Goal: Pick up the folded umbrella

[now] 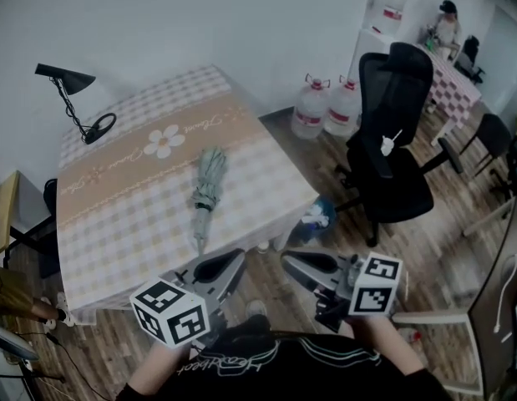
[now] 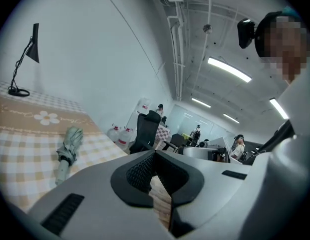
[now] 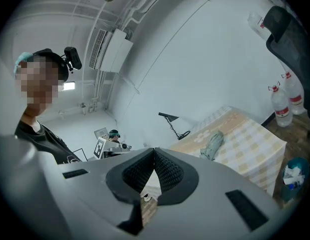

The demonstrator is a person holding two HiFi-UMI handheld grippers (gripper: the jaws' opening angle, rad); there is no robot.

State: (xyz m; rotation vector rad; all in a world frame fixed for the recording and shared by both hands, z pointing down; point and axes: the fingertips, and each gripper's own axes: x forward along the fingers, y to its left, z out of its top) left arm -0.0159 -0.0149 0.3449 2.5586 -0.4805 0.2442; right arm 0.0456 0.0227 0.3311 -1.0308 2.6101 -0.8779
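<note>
pale green folded umbrella (image 1: 207, 192) lies narrow end toward person (image 1: 275, 368); all jaws pressed together.

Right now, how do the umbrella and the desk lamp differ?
The folded umbrella lies flat in the middle of the checked tablecloth; the desk lamp stands upright at its far left corner. The umbrella is pale green fabric; the lamp is thin and black. Both rest on that cloth.
</note>
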